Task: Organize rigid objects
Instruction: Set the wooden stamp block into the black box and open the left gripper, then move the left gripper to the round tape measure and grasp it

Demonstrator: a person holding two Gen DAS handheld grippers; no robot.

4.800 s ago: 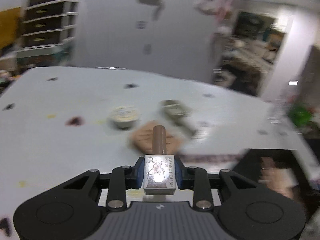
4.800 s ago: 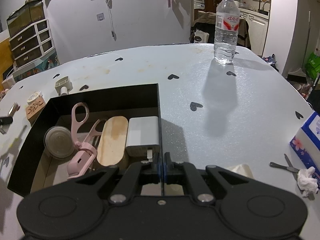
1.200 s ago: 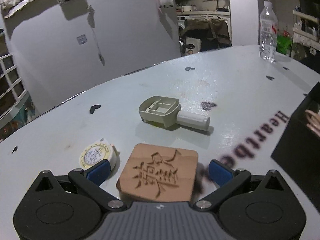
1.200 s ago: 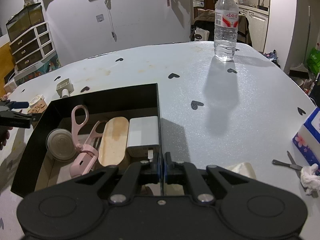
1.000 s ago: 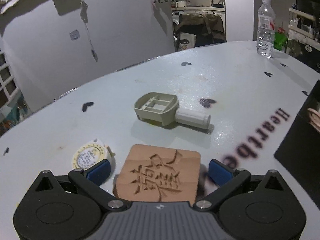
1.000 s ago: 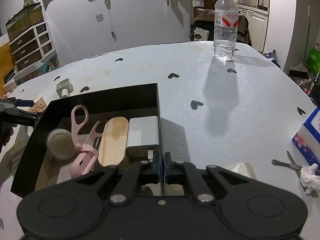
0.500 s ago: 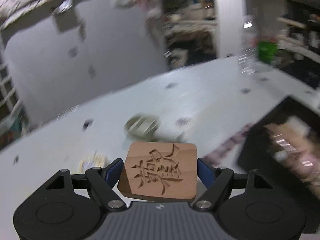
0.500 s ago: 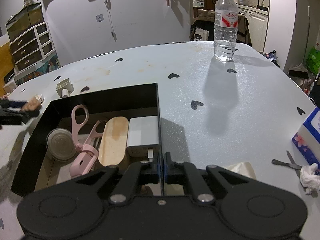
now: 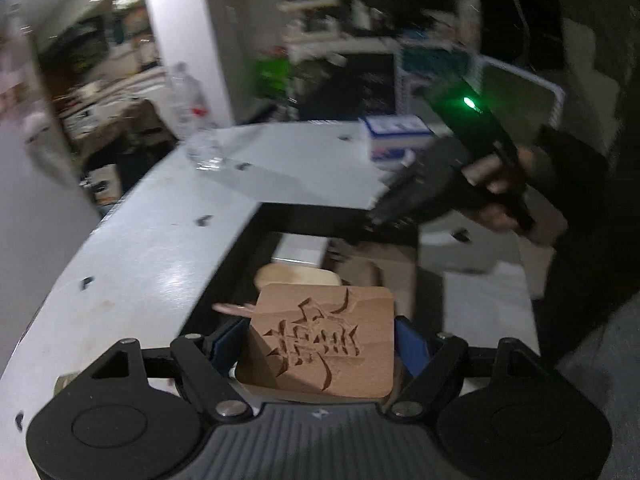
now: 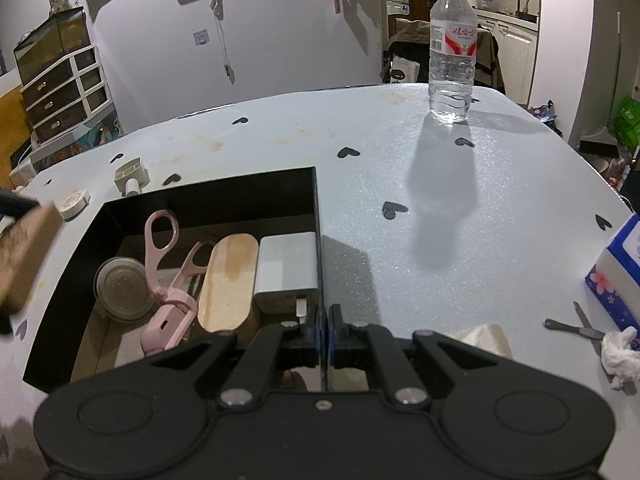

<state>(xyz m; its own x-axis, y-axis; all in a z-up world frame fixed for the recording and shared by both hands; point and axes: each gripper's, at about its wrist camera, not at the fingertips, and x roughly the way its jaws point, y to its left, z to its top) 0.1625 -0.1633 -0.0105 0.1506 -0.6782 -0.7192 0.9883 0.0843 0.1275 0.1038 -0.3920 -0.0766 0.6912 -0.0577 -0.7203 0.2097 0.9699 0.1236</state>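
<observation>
Wooden block (image 9: 322, 342) level in left gripper (image 9: 323, 344)

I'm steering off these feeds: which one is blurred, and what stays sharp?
Left wrist view: room and black box smeared by motion; the carved wooden block in the left gripper stays sharp. Right wrist view: crisp, water bottle casting a long shadow.

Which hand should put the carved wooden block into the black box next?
Left. The left tool already grips the carved wooden block near the black box; the right tool is clamped on the box's wall.
</observation>
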